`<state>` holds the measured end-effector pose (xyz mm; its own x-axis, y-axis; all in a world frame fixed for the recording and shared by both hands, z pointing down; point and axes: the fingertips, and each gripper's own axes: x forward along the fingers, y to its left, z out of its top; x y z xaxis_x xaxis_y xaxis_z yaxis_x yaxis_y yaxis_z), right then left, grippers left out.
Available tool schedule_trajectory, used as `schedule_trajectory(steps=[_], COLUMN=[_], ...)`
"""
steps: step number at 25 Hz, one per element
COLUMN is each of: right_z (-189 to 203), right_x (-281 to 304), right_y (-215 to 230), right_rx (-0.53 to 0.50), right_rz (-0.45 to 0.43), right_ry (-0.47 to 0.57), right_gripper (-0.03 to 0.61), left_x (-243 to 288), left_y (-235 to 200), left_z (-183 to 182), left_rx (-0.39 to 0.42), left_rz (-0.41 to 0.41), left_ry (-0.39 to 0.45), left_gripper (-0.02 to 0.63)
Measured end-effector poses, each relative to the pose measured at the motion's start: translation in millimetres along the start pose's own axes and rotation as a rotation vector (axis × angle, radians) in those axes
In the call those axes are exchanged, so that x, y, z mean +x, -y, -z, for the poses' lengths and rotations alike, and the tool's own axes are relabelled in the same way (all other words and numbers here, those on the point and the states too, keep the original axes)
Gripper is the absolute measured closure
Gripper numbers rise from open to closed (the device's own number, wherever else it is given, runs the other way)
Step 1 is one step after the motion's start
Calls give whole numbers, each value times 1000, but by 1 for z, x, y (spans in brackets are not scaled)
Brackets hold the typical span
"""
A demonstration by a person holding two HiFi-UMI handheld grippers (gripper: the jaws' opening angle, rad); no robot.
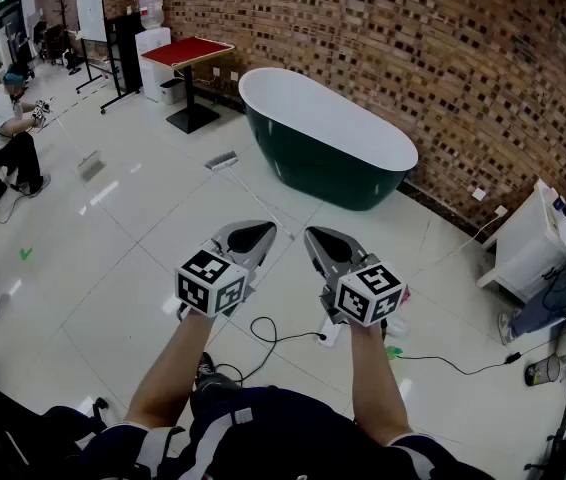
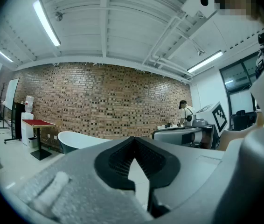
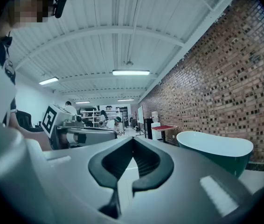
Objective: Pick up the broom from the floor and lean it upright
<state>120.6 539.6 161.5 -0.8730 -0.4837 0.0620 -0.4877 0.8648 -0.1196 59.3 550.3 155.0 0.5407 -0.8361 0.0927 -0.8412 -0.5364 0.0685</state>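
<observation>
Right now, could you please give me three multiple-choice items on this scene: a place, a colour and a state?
1. Where is the broom? A on the floor by the bathtub; B inside the bathtub; C held in a gripper.
2. The bathtub's outer wall is: A white; B dark green; C red.
3. Fingers of the left gripper and right gripper: A gripping the broom; B wide open; C shut, empty.
Answers: 1 A: it lies on the floor near the tub's end; 2 B: green under a white rim; 3 C: fingertips meet, nothing between.
</observation>
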Motion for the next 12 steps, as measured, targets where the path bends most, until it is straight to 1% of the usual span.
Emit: schedule_trajectory(steps=[3,8,12], right_z=[-2,11,19], right_x=[10,26,49], right_y=[3,8,24], right_rx=[2,9,28], right_rz=[4,-4,10], right_ry=[-2,-14,-32], right_gripper=[577,577,577], left_x=[-3,-2,9], left_y=[-15,-37,-61], left_z=[-1,14,19], left_rx=[-1,-15,-26], left_rz=[-9,-27,-16], left_ry=[-5,-20,-26], left_gripper=[614,614,614])
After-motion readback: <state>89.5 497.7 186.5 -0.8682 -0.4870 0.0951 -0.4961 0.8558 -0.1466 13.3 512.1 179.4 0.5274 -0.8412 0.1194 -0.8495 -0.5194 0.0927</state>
